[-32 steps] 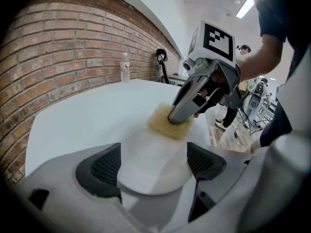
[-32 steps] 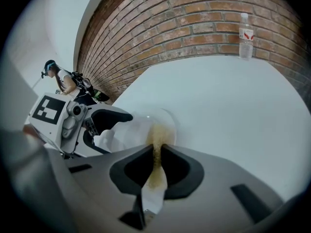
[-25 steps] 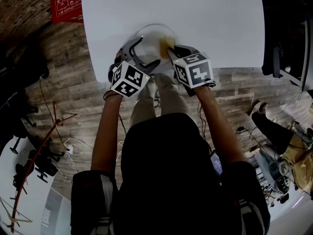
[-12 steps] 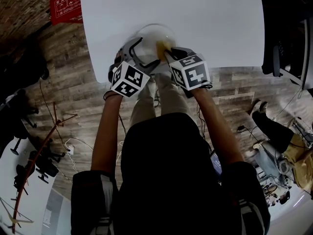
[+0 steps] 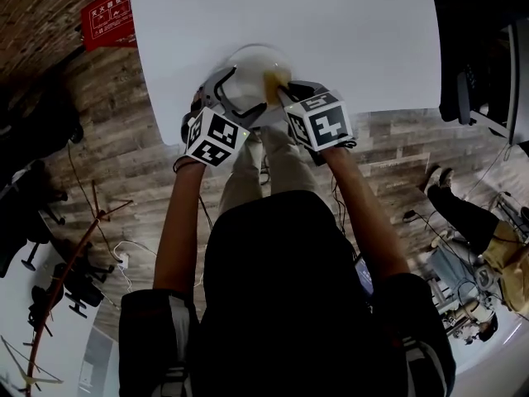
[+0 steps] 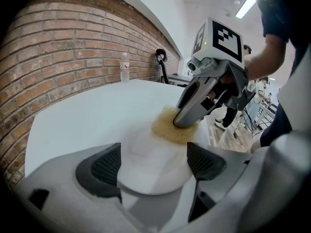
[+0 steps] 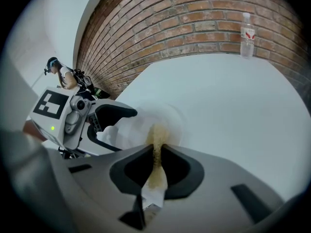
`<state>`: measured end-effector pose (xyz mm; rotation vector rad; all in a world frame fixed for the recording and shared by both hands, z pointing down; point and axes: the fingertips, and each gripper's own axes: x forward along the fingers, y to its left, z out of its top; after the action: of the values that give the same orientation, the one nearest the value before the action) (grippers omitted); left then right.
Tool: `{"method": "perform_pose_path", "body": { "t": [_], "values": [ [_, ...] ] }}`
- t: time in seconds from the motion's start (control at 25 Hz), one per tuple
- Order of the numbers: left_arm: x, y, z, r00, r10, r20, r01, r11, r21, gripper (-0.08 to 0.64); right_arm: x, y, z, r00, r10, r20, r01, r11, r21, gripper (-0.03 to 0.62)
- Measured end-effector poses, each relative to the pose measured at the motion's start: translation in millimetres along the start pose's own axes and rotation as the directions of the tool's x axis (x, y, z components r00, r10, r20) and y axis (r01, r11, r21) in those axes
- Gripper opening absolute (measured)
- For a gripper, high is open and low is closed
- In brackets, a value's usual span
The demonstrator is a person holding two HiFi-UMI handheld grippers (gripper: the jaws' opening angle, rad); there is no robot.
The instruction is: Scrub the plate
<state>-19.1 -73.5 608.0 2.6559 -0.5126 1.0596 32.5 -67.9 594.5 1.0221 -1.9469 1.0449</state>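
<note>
A white plate point(image 5: 248, 60) lies near the front edge of the white table point(image 5: 331, 31). My left gripper point(image 5: 246, 89) has its jaws on either side of the plate's near part, and both pads point(image 6: 104, 166) touch the plate point(image 6: 146, 174), holding it. My right gripper point(image 5: 278, 91) is shut on a yellow sponge point(image 5: 273, 83). It presses the sponge point(image 6: 167, 129) onto the plate's right part. In the right gripper view the sponge point(image 7: 156, 142) is pinched thin between the jaws, and the plate point(image 7: 171, 115) lies just beyond it.
A clear water bottle point(image 7: 247, 28) stands at the table's far edge by the brick wall. A red sign point(image 5: 107, 15) leans at the far left on the wooden floor. Chairs, cables and another person's legs point(image 5: 463, 213) are off to the right.
The right gripper has drawn the sponge a little nearer and leftward over the plate. The left gripper has kept its hold in the same place.
</note>
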Motion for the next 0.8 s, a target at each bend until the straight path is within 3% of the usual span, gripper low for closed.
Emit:
{"method": "perform_pose_path", "body": {
  "t": [0.44,0.64,0.8],
  "values": [
    [0.2,-3.8,2.2,0.998,-0.016,-0.061,0.018,1.000,0.026,0.405,-13.4,-13.4,-1.7,0.999,-0.044,-0.005,0.044,0.999,0.015,0.048],
    [-17.4,-12.0,32.1,1.000,0.010,0.026,-0.011,0.999,0.045,0.405,-26.5,-8.4,1.7,0.999,-0.046,0.010,0.046,0.999,0.015,0.048],
    [-33.5,-8.4,49.1,0.997,0.030,0.074,-0.029,1.000,-0.007,0.403,-41.5,0.1,18.2,0.997,-0.043,0.057,0.044,0.999,0.000,0.046]
  ]
}}
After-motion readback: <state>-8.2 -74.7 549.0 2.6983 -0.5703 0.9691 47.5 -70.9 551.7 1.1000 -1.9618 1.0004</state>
